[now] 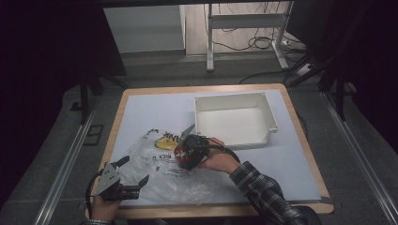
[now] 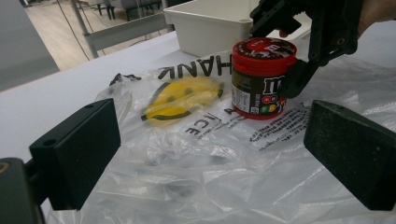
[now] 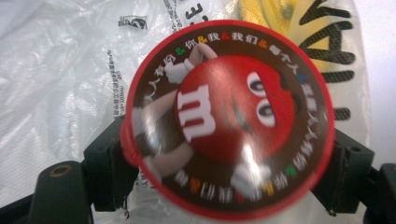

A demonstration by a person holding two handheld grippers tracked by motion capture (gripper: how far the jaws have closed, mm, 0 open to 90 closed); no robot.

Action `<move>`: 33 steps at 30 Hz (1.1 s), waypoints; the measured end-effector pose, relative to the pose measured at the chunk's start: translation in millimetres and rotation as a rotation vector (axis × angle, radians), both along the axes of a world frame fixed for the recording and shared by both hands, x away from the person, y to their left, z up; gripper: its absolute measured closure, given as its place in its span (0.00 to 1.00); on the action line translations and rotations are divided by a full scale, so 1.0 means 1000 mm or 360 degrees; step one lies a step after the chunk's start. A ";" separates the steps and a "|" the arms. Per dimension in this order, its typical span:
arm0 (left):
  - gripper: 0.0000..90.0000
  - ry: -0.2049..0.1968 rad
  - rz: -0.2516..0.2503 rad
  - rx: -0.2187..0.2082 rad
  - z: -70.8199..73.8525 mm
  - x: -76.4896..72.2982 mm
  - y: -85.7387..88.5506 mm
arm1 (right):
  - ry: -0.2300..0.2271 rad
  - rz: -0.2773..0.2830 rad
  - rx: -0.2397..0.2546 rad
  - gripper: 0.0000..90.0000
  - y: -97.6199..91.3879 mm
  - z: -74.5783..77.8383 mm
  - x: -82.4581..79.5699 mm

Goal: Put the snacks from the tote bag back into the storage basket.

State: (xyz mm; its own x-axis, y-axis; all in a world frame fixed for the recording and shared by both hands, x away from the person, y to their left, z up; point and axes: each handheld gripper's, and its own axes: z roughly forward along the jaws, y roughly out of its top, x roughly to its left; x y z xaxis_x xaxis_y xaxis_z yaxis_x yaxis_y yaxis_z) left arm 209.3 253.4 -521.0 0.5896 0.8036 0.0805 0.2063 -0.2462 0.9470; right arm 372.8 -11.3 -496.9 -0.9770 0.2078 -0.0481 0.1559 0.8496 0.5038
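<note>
Right gripper (image 1: pixel 187 152) clamps an M&M's candy tub (image 2: pixel 261 77) from above, one jaw on each side of its body below the red lid (image 3: pixel 229 116). The tub stands upright, its long axis vertical, on a clear plastic bag (image 1: pixel 164 171) printed with a yellow smiley, just beside the near-left corner of the white bin (image 1: pixel 234 119). From the tub, the bin's open interior lies up and to the right across its near wall; any transfer there would likely depend on clearing that wall. Left gripper (image 1: pixel 126 180) hangs at the bag's edge farthest from the bin, jaws spread wide and empty, so the right hand (image 1: pixel 218 161) is the nearer. The lid hides the tub's base; whether it touches the bag is unclear.
</note>
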 end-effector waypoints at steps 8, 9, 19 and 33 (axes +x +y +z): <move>0.04 0.0000 -0.0002 0.0007 0.000 0.000 -0.001 | 0.0016 0.0038 -0.0136 0.23 0.014 -0.003 0.002; 0.04 0.0000 -0.0001 0.0007 0.000 0.000 -0.001 | 0.0023 0.0043 -0.0163 0.23 0.017 -0.004 0.003; 0.04 0.0001 -0.0002 0.0024 0.000 0.000 -0.001 | 0.0011 0.0051 -0.0220 0.27 0.022 -0.006 0.004; 0.04 0.0000 0.0002 0.0035 -0.001 0.000 -0.002 | 0.0010 0.0087 -0.0201 0.28 0.022 0.004 -0.004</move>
